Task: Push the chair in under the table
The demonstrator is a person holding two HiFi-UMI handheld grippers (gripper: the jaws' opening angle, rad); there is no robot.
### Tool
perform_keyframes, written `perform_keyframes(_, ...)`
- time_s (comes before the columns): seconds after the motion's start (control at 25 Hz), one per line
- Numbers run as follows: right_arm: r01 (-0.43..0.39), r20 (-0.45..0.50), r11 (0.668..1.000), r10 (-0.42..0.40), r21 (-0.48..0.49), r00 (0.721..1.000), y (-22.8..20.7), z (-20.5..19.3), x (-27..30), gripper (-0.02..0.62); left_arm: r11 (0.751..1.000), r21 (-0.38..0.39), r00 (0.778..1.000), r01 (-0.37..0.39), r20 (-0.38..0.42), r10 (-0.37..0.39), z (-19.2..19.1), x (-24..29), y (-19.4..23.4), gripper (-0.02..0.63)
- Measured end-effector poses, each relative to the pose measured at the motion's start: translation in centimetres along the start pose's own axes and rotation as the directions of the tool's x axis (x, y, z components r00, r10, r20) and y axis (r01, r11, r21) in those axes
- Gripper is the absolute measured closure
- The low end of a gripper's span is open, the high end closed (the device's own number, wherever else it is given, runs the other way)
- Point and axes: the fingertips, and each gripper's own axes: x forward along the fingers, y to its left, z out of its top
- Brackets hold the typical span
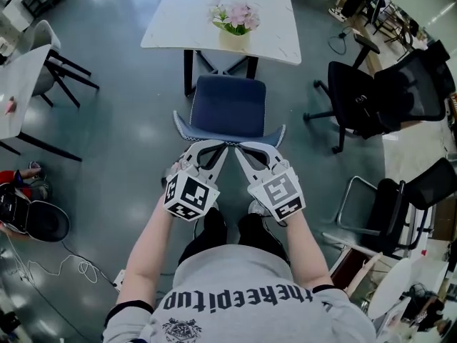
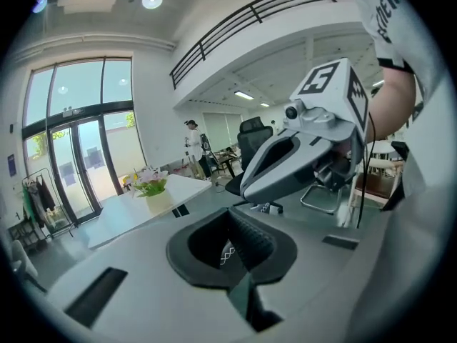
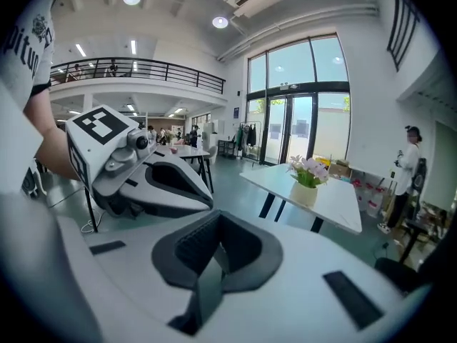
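In the head view, a blue chair (image 1: 230, 106) stands pulled out in front of a white table (image 1: 178, 13) that carries a pot of pink flowers (image 1: 234, 21). My left gripper (image 1: 224, 146) and right gripper (image 1: 239, 146) sit side by side over the chair's back rim, with their tips nearly meeting. Both are shut, and I see nothing between the jaws. The left gripper view has its closed jaws (image 2: 232, 214) pointing toward the table (image 2: 136, 213). The right gripper view shows the same: closed jaws (image 3: 218, 219) and the table (image 3: 335, 199) beyond.
Black office chairs (image 1: 364, 98) and a folding chair (image 1: 400, 206) stand to the right. At the left are another white table (image 1: 21, 70) with a chair and a white cable (image 1: 64, 266) on the floor. A person (image 3: 408, 170) stands far off.
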Motion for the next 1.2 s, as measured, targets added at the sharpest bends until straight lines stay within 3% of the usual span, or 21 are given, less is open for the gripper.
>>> perform_keyframes(0.36, -0.101, 0.121, 0.995, 0.102, -0.013, 0.987, 1.9, 4.5, -2.3, 0.584, 0.991, -0.087, 0.989, -0.105, 0.092, 0.113, 3.6, -3.3, -0.1, 0.591)
perform_keyframes(0.84, -0.213, 0.247, 0.976, 0.217, -0.040, 0.944, 3.9, 8.4, -5.1, 0.584, 0.950, -0.242, 0.947, -0.196, 0.205, 0.248, 7.7, -7.8, 0.2, 0.591)
perform_keyframes(1.2, -0.244, 0.307, 0.969, 0.245, -0.040, 0.920, 3.6, 9.4, -6.8, 0.584, 0.939, -0.264, 0.927, -0.219, 0.244, 0.284, 9.5, -8.5, -0.4, 0.591)
